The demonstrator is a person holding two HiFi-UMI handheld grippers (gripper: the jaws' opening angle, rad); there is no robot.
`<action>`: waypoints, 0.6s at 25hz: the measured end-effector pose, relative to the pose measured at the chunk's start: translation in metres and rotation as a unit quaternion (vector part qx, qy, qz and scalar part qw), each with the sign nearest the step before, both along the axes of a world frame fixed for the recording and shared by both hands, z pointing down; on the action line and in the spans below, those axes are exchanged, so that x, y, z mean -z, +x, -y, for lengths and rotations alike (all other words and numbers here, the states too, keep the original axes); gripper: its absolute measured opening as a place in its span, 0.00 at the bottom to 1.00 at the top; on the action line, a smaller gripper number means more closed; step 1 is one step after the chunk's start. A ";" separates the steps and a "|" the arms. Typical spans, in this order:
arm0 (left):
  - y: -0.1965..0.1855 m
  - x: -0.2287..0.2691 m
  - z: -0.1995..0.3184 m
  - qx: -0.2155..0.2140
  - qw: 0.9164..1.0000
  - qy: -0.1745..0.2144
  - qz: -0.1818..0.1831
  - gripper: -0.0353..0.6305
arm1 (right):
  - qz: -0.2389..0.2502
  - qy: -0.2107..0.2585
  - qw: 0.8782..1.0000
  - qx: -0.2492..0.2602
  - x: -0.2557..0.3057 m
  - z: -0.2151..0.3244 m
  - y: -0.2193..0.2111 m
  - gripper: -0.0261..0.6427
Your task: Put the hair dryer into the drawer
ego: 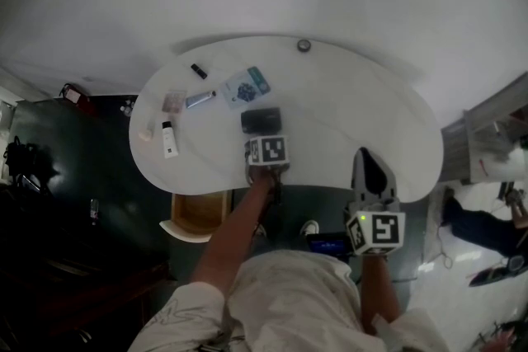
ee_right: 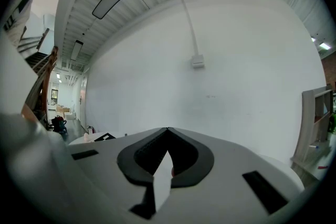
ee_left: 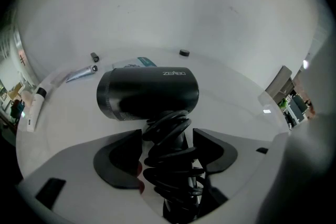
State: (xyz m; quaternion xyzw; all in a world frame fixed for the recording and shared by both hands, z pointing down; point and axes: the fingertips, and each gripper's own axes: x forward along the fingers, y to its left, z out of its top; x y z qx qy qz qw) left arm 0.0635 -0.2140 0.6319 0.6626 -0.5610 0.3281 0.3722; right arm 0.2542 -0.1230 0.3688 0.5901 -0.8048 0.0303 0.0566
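The hair dryer [ee_left: 149, 93] is lying on its side on the white surface [ego: 346, 103]. Its barrel is straight ahead of the left hand-held gripper [ee_left: 168, 136], and the handle, with the black cord [ee_left: 170, 157] coiled round it, is pointed back toward it. So the handle is the part being offered for a grab.

The jaws are spread wide and set either side of that coiled handle, close to it but not seen squeezing it yet. The steep downward tilt looks chosen so the dryer can be taken from above.

The drawer [ego: 198, 212] is already pulled open under the surface edge, off to that gripper's left and back toward the person — the drop spot looks ready.

The right hand-held gripper [ee_right: 168, 131] is parked well off to the right, jaws closed on nothing, aimed at the wall. It probably isn't needed for this grab.

A white tube [ego: 169, 138] and a blue packet [ego: 246, 86] are left alone ahead and to the left — not part of the job.
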 end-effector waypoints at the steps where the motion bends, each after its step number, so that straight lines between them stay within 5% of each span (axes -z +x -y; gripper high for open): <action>1: -0.001 -0.002 -0.003 0.003 1.000 -0.009 0.002 0.52 | 0.000 0.000 1.000 0.001 0.000 0.000 0.000 0.04; 15: -0.010 0.008 0.003 0.001 1.000 0.023 0.005 0.45 | 0.000 -0.002 1.000 0.007 -0.001 0.002 -0.005 0.04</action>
